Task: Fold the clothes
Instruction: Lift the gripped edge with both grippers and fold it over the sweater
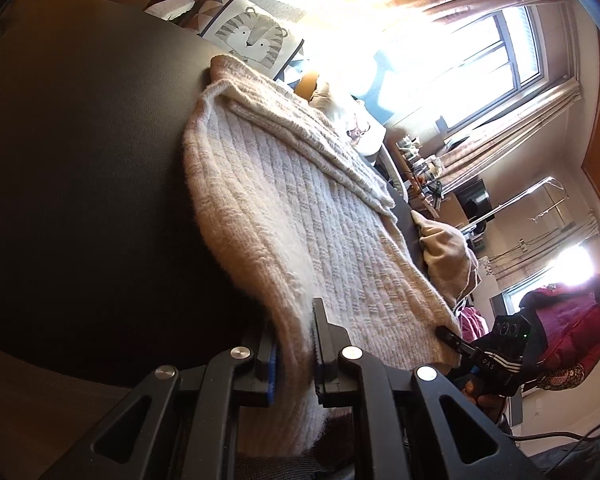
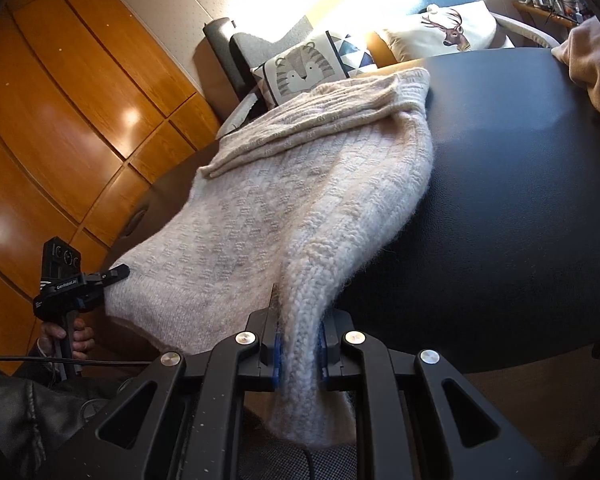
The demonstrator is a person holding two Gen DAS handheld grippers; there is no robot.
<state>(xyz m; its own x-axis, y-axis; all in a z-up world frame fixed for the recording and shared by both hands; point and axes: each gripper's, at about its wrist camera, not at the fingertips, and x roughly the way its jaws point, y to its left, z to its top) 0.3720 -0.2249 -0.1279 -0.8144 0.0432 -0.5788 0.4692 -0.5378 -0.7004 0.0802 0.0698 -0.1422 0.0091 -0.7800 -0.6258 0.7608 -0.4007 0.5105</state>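
A cream, fuzzy knit sweater point(image 1: 292, 216) lies lengthwise on the black table point(image 1: 84, 168), with a sleeve folded across its far end. My left gripper point(image 1: 296, 340) is shut on one near hem corner, and the fabric hangs down between its fingers. In the same view my right gripper point(image 1: 448, 336) pinches the other hem corner. In the right wrist view the sweater point(image 2: 292, 200) runs away over the table point(image 2: 520, 200). My right gripper point(image 2: 300, 332) is shut on a bunched hem corner, and the left gripper point(image 2: 116, 274) grips the opposite corner at the left.
A beige garment point(image 1: 444, 252) point(image 2: 592, 60) lies on the table beside the sweater. Tiger point(image 2: 304, 68) and deer point(image 2: 448, 28) cushions sit behind the table. Wooden cabinets point(image 2: 60, 120) fill the left. A person in a red jacket point(image 1: 572, 320) stands near the windows.
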